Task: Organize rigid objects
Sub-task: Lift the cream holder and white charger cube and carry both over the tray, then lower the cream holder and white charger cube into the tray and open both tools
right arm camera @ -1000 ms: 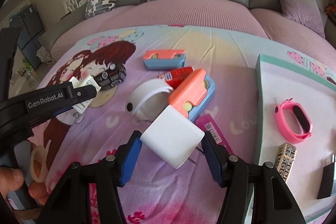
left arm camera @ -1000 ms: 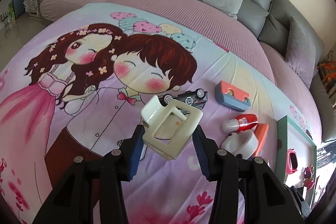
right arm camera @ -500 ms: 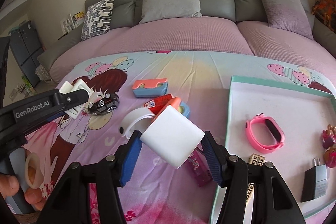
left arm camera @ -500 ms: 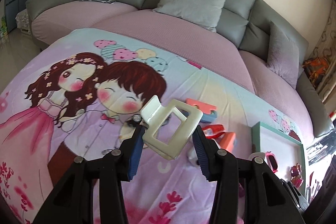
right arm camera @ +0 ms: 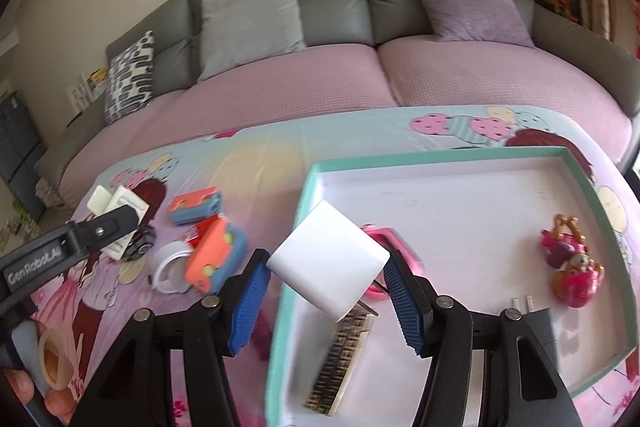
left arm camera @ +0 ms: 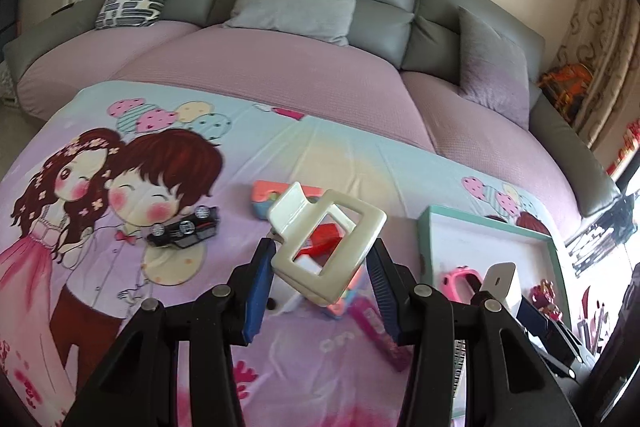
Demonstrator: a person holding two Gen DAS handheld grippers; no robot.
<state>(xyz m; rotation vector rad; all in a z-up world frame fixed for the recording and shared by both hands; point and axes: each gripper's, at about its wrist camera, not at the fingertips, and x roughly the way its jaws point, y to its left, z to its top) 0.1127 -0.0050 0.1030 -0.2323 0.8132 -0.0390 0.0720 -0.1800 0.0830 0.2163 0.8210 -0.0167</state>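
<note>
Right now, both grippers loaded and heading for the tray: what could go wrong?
1. The white charger is pinched by its corners in the right gripper; it could twist out.
2. Below it the pink wristband and patterned block crowd the tray, so a drop may hit them.
3. The cream hair claw sits skewed in the left gripper and may slip.

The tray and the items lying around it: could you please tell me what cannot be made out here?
- Right wrist view: white block hides part of the pink band in the tray.
- Left wrist view: cream hair claw covers the red item behind it.
- Right wrist view: patterned bar is blurred.
</note>
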